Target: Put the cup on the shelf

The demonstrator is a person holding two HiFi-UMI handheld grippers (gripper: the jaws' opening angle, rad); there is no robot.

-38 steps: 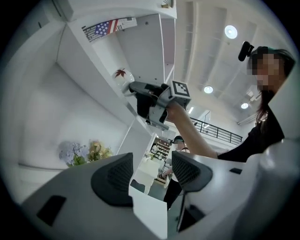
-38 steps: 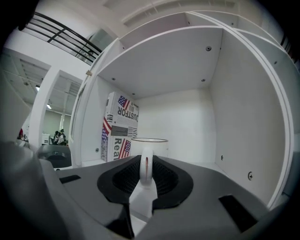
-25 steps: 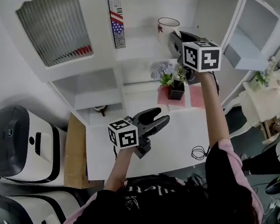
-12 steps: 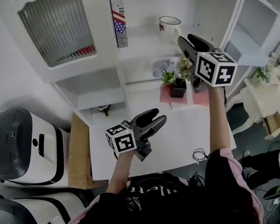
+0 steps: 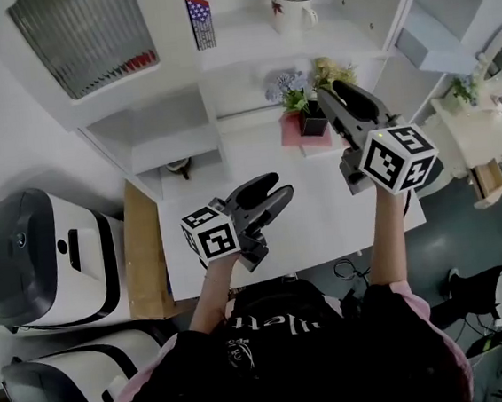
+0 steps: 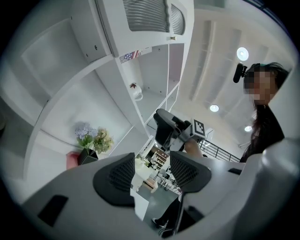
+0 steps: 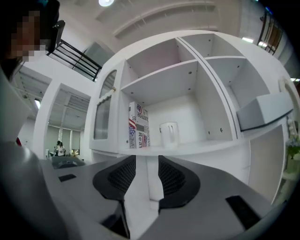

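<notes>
Cup [image 7: 168, 134] stands upright on the shelf [image 7: 199, 148], straight ahead of the right gripper [image 7: 147, 165]. It is well apart from the fingertips and shows just above the gap between them. That arm reaches forward, nearly straight, with the gripper level and aimed at the shelf. Its jaws have just been opening wide, then easing in a trifle, and stand apart with nothing between them.

The left gripper [image 5: 278, 189] hangs on a bent arm over the white table [image 5: 325, 223]. Its jaws have just been closing slightly, yet they are apart and empty.

Seen from the right fingers, a flag-printed book [image 7: 138, 125] stands just left of the cup. Potted flowers [image 5: 306, 109] sit near and below the right fingertips. Right of the cup the board lies open as far as the upright divider [image 7: 208, 103].
</notes>
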